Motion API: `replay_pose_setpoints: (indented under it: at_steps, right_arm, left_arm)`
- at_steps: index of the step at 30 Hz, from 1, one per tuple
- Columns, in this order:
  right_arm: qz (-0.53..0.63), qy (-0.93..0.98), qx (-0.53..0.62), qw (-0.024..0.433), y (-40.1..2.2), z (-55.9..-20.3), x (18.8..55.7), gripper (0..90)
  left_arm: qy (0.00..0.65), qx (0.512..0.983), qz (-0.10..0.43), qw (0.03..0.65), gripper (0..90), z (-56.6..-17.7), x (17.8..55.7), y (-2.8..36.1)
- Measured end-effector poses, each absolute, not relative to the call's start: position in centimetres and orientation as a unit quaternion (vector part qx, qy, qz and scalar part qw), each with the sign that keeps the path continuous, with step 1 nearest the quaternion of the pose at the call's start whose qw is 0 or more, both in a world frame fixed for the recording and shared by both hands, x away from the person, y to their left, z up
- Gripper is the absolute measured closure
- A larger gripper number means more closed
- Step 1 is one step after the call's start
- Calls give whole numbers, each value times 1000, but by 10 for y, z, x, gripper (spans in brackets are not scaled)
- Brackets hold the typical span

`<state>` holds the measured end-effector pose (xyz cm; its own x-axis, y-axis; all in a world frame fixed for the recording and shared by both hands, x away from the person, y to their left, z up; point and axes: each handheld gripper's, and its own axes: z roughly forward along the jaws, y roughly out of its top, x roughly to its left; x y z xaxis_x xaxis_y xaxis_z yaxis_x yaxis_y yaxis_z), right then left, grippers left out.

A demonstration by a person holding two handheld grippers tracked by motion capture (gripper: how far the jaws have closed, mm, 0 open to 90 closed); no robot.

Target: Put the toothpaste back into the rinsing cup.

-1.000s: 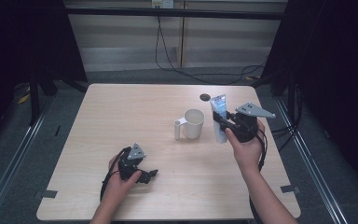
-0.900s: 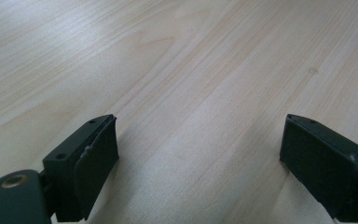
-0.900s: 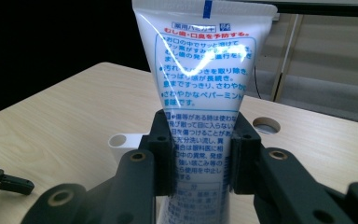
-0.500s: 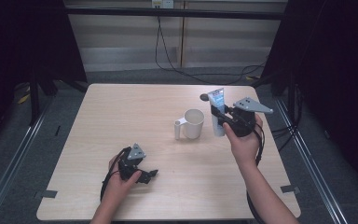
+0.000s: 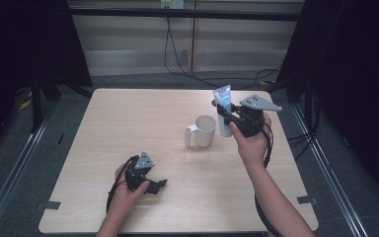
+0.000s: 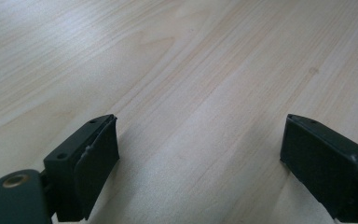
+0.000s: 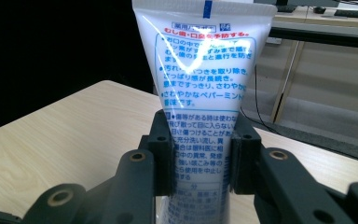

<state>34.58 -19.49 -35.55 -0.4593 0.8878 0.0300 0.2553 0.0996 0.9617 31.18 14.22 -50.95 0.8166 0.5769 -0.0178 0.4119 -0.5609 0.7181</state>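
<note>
A white toothpaste tube (image 5: 223, 111) with blue print stands upright in my right gripper (image 5: 227, 117), lifted off the table just right of a cream mug (image 5: 203, 131). In the right gripper view the two black jaws press on both sides of the tube (image 7: 200, 93), which rises between them with its crimped end up. My left gripper (image 5: 159, 185) rests low on the table near the front left, held by a hand. Its jaws stand wide apart in the left gripper view, with bare wood between the fingers (image 6: 95, 163).
The mug stands near the middle of the light wooden table (image 5: 128, 128), handle pointing left. A small dark round thing (image 5: 214, 103) lies on the table behind the tube. Black cables trail from both grippers. Dark floor and metal rails surround the table.
My right gripper has carried the tube left and a little up, closer to the mug. The left gripper has stayed where it was.
</note>
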Motion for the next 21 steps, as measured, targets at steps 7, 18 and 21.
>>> replay_pose_setpoints:
  at_steps: [7,18,21]
  right_arm:
    - [525,674,425,300,-190,-356,354,679]
    - [532,664,436,293,-187,-362,370,678]
    - [534,663,434,295,-184,-361,373,678]
  left_arm:
    - [283,876,110,375,111,-510,312,142]
    - [283,877,109,374,111,-509,312,142]
    - [284,876,110,375,111,-510,311,142]
